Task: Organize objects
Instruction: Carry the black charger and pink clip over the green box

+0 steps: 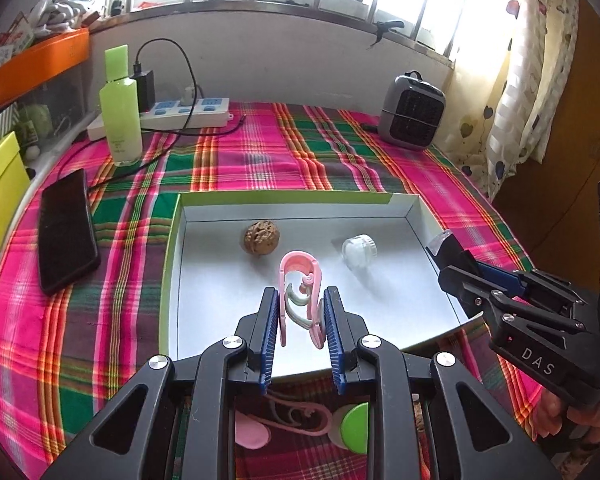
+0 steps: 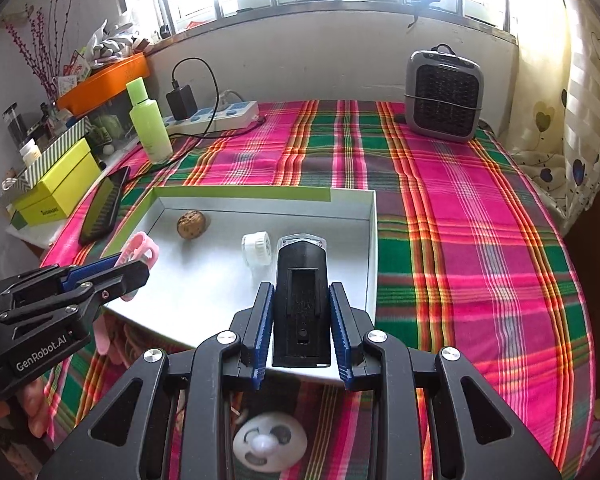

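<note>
Objects for sorting sit in and around a shallow white box with green rim, placed on the plaid tablecloth.

Left gripper: jaws closed on a pink plastic clip, held above the near part of the box. The blue pads press both sides of the clip.

Right gripper: jaws closed on a black rectangular device with a clear front end, held above the near right part of the box, close to its right wall.

Box contents:
- A walnut rests near the far wall, left of centre.
- A small white ribbed cap lies to the right of the walnut, just beyond the black device in the right wrist view.

Items on the cloth near the box's near edge:
- A second pink clip piece and a green-lidded round container lie below the left gripper.
- A white round item lies below the right gripper.

Surroundings:
- A black phone lies left of the box.
- A green bottle stands at far left, in front of a white power strip with a black charger.
- A grey heater stands at far right.
- A yellow box sits beyond the table's left edge.
</note>
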Available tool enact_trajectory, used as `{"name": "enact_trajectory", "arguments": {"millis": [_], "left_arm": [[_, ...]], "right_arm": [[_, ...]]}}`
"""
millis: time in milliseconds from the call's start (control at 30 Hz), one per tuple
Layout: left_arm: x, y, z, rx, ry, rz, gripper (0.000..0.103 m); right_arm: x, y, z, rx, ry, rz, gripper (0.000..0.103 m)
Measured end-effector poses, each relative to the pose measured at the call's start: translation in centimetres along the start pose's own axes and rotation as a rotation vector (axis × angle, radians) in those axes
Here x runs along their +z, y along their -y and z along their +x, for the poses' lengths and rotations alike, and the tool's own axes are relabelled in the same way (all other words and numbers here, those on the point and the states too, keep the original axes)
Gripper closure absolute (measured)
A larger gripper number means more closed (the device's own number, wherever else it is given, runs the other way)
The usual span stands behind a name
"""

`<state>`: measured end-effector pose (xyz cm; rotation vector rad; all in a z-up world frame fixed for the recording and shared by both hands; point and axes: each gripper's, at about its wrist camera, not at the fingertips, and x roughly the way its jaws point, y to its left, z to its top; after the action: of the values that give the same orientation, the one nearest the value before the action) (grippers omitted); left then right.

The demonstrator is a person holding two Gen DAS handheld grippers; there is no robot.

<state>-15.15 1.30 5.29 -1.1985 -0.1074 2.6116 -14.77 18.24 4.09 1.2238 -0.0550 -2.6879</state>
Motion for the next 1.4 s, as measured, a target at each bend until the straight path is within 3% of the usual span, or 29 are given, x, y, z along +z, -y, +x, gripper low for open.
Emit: {"name": "enact_trajectory", "arguments": {"millis": [700, 1400], "left_arm": [[3.0, 0.6, 6.1, -0.007, -0.095, -0.002, 0.082], [3.4, 0.5, 8.1, 0.002, -0.139, -0.004, 0.082]], "right_arm": [[2.7, 1.0, 5.1, -0.003, -0.081, 0.002, 0.074], [3.2, 1.1, 7.0, -0.009, -0.104, -0.020, 0.074]]}}
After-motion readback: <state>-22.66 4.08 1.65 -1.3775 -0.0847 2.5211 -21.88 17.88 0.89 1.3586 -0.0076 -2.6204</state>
